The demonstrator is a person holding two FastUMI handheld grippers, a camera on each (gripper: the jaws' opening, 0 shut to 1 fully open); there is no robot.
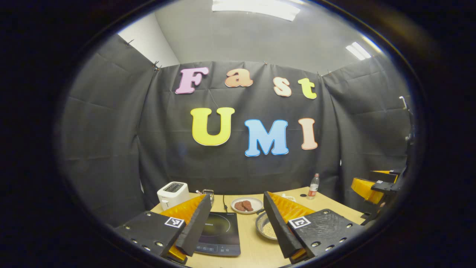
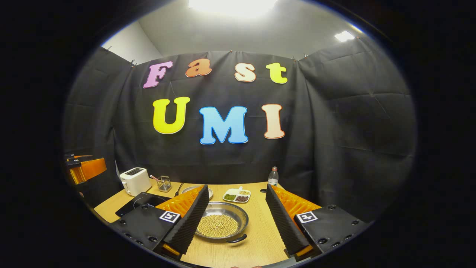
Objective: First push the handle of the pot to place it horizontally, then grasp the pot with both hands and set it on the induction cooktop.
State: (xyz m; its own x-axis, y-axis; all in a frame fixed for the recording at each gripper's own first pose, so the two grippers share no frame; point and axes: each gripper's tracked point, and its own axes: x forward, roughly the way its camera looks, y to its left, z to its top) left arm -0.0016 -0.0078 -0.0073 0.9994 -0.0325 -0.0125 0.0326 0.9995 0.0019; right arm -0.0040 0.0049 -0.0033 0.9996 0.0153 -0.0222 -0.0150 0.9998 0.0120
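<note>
My right gripper (image 2: 236, 216) is spread wide and holds nothing, hovering above the pale wooden bench (image 2: 260, 238). Between its fingers, on the bench just ahead, sits the shallow round steel pot (image 2: 219, 223), filled with small yellow beans. One dark loop handle (image 2: 237, 239) of the pot points toward me, so I judge the pot is not yet turned with its handles lying sideways for a two-handed grasp.

My left gripper (image 1: 236, 219) is also spread wide and empty. Left of the pot lies the flat black induction cooktop (image 1: 221, 232), where the pot must go. Behind the pot stand a white divided dish (image 2: 237, 195) of beans, a clear plastic bottle (image 2: 273, 176) and a white plate (image 1: 246, 204) with brown food. Beyond the cooktop, farther left of the pot, stand a white toaster (image 2: 135, 180) and a small wire basket (image 2: 163, 183).
</note>
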